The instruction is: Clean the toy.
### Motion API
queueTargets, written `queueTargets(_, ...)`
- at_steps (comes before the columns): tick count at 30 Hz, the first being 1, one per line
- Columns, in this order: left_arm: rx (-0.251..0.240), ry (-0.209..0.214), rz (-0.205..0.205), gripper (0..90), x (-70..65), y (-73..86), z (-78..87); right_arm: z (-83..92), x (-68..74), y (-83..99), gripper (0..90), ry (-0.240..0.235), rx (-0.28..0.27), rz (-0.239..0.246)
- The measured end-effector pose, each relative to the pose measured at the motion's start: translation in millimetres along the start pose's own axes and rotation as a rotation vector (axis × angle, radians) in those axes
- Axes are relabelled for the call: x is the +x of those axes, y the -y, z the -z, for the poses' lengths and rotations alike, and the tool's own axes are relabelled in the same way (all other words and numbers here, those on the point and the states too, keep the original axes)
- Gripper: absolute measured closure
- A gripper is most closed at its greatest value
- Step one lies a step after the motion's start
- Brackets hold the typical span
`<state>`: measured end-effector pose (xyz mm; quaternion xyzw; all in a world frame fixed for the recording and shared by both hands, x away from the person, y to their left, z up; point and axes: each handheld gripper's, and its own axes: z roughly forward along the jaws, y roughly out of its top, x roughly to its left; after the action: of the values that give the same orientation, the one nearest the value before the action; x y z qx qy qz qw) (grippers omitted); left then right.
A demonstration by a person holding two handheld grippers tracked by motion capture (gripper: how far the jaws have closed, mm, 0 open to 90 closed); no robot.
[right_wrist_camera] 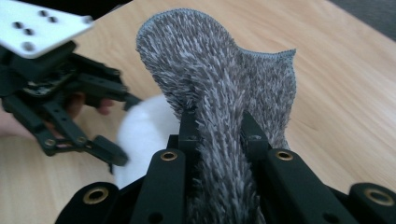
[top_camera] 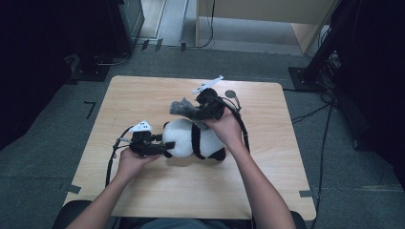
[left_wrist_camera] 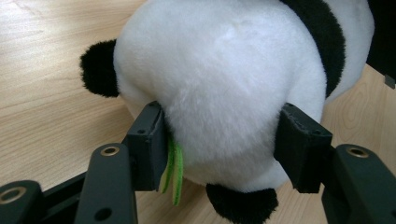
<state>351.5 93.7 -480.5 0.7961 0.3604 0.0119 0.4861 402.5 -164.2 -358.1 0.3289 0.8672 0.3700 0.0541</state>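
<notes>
Grey furry cloth (right_wrist_camera: 219,88) pinched by raised right gripper (right_wrist_camera: 218,128).

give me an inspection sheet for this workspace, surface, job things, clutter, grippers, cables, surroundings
surface: light wooden table, bare around the work.
job's things: black-and-white plush panda lying on the table; grey fuzzy cloth lifted above it.
clutter: nothing seen.
grippers: left hand-held gripper has its jaws at either side of the panda's white body, whether they press cannot be told; right hand-held gripper shut on the cloth.
cables: black cable loops from the left hand-held gripper; another trails from the right one.
surroundings: grey floor with loose cables, dark equipment stands, a pale wooden cabinet behind.
</notes>
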Motion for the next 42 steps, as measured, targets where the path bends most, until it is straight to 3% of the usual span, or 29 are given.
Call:
queueTargets(5,-0.005,-0.003,0.004,37.6,0.1,-0.1,-0.4,-19.4,19.2,-7.6,76.7,-0.027,0.035,0.042)
queueTargets(11,-0.011,0.006,0.016,28.4,1.8,0.1,-1.5,-47.6,30.3,-2.9,76.7,-0.031,0.133,0.073)
queueTargets(15,-0.004,0.013,0.028,24.5,1.8,0.2,-2.1,-53.1,29.4,1.2,77.5,-0.033,0.137,0.055)
queueTargets(19,-0.007,-0.007,0.032,20.4,-7.0,1.6,1.8,-55.2,28.5,6.0,78.2,-0.037,0.128,0.037)
queueTargets(23,-0.029,-0.06,-0.007,11.4,-14.9,9.4,-12.2,-56.8,28.3,6.7,78.0,-0.047,0.122,0.026)
queueTargets(25,-0.033,-0.067,-0.008,12.1,-14.8,9.9,-13.7,-56.4,29.5,6.2,77.8,-0.045,0.12,0.021)
queueTargets(29,-0.044,-0.076,-0.028,23.9,-16.5,9.7,-13.4,-51.3,32.5,-0.4,76.0,-0.031,0.059,0.041)
queueTargets(34,-0.041,-0.069,-0.007,28.8,-13.9,8.9,-11.8,-58.4,32.2,0.8,75.0,-0.005,0.104,0.092)
queueTargets(39,-0.04,-0.067,-0.006,28.6,-14.0,8.8,-11.8,-48.6,20.9,4.3,74.3,0.051,0.108,0.072)
queueTargets(42,-0.039,-0.064,-0.007,28.3,-13.9,8.6,-11.6,-34.8,3.1,13.3,73.7,0.081,0.106,0.03)
